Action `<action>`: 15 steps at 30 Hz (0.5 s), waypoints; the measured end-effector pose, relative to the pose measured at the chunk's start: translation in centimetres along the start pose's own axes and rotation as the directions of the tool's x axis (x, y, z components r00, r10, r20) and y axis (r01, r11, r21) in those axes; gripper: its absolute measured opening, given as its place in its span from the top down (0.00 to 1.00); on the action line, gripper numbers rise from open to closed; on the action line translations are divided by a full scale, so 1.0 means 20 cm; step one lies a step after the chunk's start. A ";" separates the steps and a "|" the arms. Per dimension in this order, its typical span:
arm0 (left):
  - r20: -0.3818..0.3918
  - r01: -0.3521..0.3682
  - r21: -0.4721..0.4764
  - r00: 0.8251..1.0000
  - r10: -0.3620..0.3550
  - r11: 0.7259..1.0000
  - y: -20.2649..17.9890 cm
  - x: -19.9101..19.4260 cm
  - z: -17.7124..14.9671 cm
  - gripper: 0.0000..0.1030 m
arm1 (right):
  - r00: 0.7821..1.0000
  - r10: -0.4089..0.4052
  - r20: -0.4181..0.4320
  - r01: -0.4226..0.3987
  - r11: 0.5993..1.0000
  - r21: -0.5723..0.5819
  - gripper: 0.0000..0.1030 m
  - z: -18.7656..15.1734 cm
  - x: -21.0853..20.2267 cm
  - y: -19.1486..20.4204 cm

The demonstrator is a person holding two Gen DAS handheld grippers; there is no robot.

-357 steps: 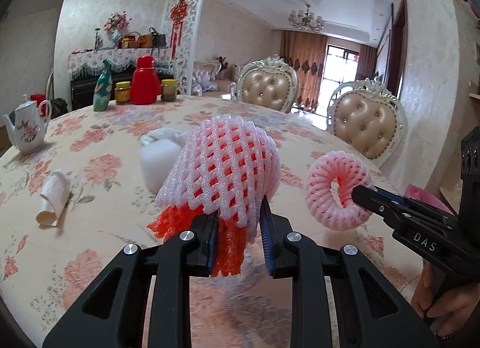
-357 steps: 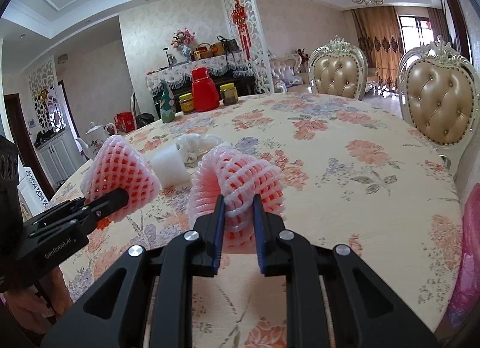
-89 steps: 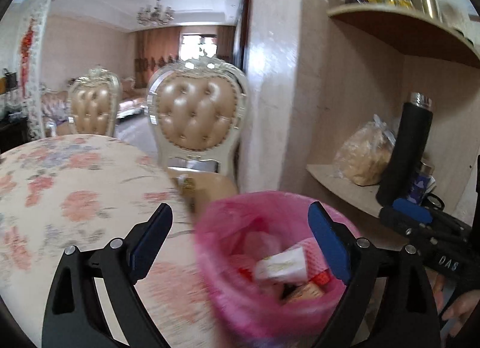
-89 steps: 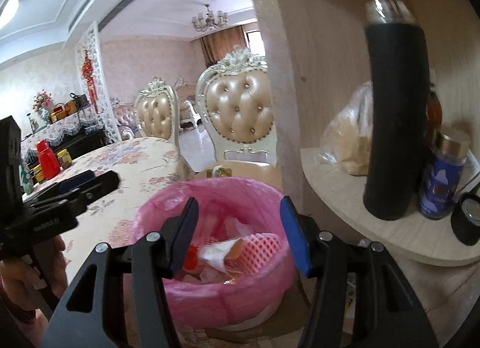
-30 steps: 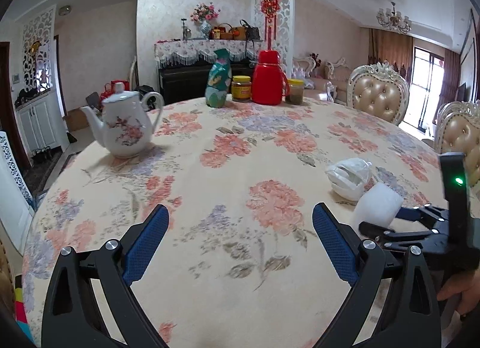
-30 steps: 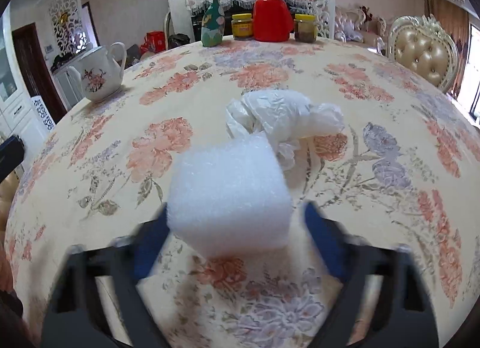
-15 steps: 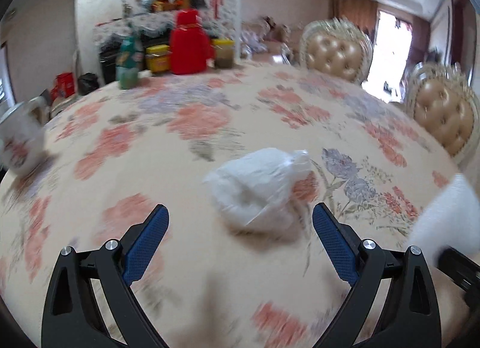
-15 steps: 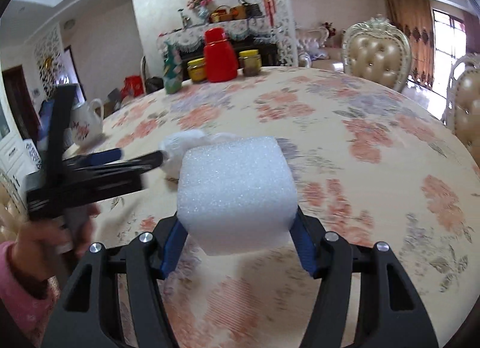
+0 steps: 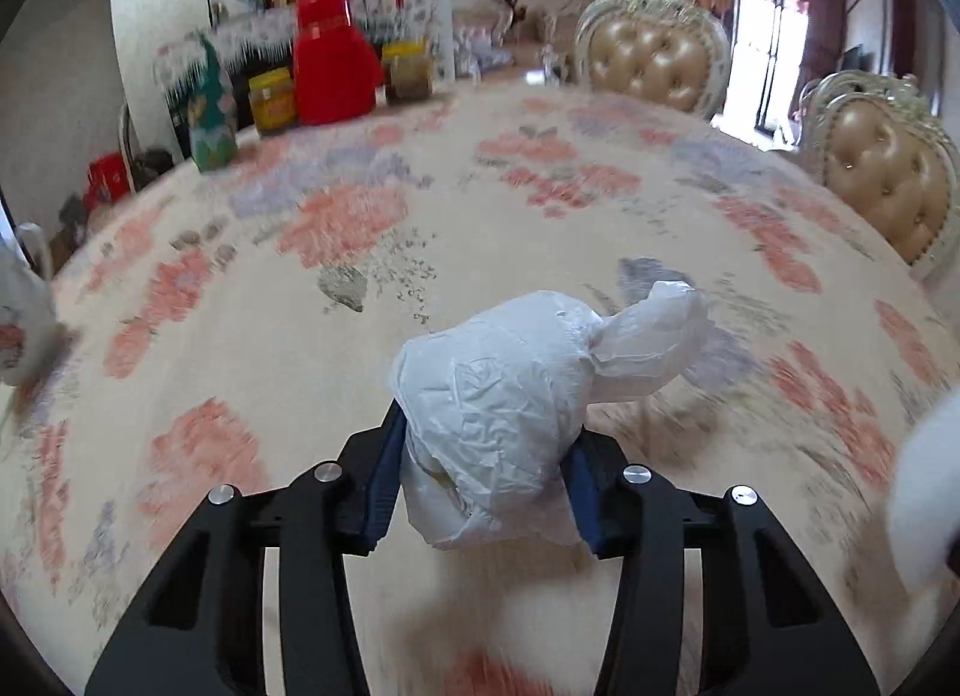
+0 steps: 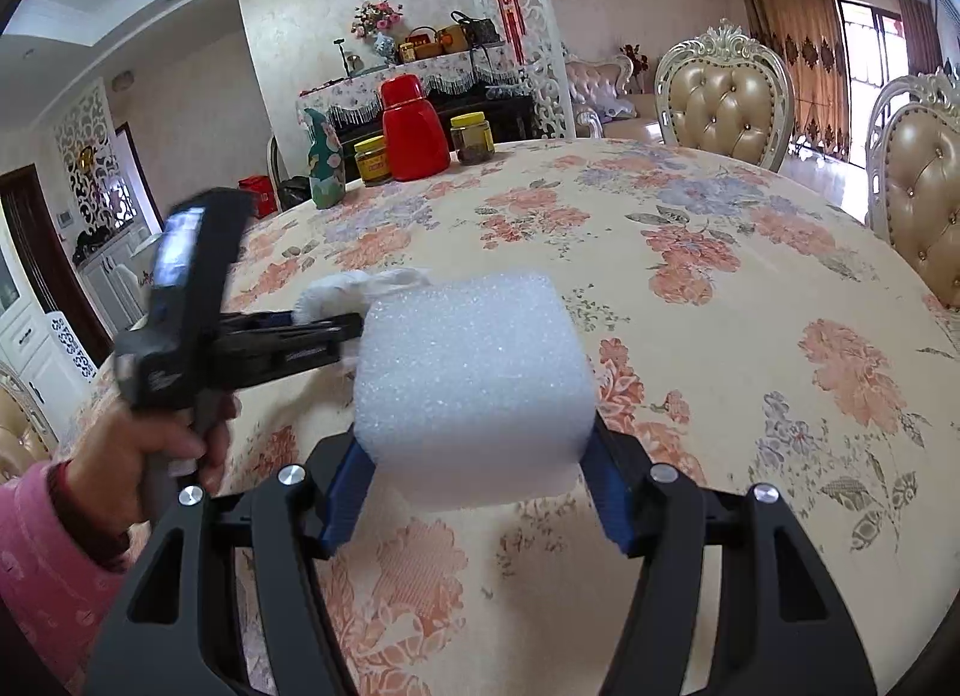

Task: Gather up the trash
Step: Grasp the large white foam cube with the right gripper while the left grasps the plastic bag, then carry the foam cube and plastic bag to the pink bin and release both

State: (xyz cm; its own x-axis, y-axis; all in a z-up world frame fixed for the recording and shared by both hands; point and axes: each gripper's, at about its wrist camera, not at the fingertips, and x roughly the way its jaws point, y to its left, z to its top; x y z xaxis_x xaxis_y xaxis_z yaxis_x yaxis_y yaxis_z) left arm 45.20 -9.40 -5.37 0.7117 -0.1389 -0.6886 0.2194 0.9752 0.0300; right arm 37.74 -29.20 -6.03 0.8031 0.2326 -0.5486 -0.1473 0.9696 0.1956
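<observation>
A crumpled white plastic bag (image 9: 510, 396) sits on the floral table (image 9: 270, 336) between the blue pads of my left gripper (image 9: 483, 486). Its jaws are closing, and both pads press into the bag's sides. From the right wrist view, that left gripper (image 10: 354, 330) reaches in from the left, held by a hand in a pink sleeve (image 10: 36, 546), and the bag (image 10: 336, 291) shows at its tips. My right gripper (image 10: 480, 480) is shut on a white foam block (image 10: 474, 378), which is held above the tablecloth. The foam block (image 9: 930, 492) blurs at the right edge of the left wrist view.
At the far edge of the table stand a red jug (image 10: 414, 138), two yellow-lidded jars (image 10: 372, 159) and a green patterned bottle (image 10: 324, 162). A white teapot (image 9: 18, 324) is at the left edge. Padded chairs (image 10: 726, 96) ring the right side.
My left gripper has moved in on the plastic bag and narrowed from wide open until its pads squeeze it. The right gripper still holds the foam block and has barely shifted.
</observation>
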 end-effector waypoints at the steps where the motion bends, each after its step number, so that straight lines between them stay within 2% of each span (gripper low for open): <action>1: 0.016 0.003 0.004 1.000 -0.003 1.000 -0.01 -0.06 -0.03 0.56 | 1.000 -0.002 0.000 0.002 1.000 -0.002 0.41 -0.01 0.00 0.01; 8: 0.099 0.029 -0.039 0.995 -0.025 0.999 -0.08 -0.44 -0.27 0.56 | 1.000 -0.023 0.008 0.023 1.000 -0.018 0.41 -0.11 -0.12 0.06; 12: 0.156 0.024 -0.058 0.988 -0.015 0.998 -0.11 -0.64 -0.41 0.56 | 0.999 -0.029 0.037 0.030 0.999 -0.036 0.41 -0.18 -0.26 0.11; 15: 0.194 0.045 -0.075 0.981 -0.030 0.996 -0.13 -0.79 -0.52 0.56 | 0.998 -0.026 0.057 0.029 0.998 -0.048 0.41 -0.24 -0.36 0.14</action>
State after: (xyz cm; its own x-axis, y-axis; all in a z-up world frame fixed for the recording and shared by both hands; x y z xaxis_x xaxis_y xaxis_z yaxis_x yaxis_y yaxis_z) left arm 26.51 -7.88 -2.14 0.8206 -0.1989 -0.5357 0.2007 0.9781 -0.0557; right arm 28.78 -27.88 -5.42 0.8381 0.2028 -0.5064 -0.1519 0.9784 0.1406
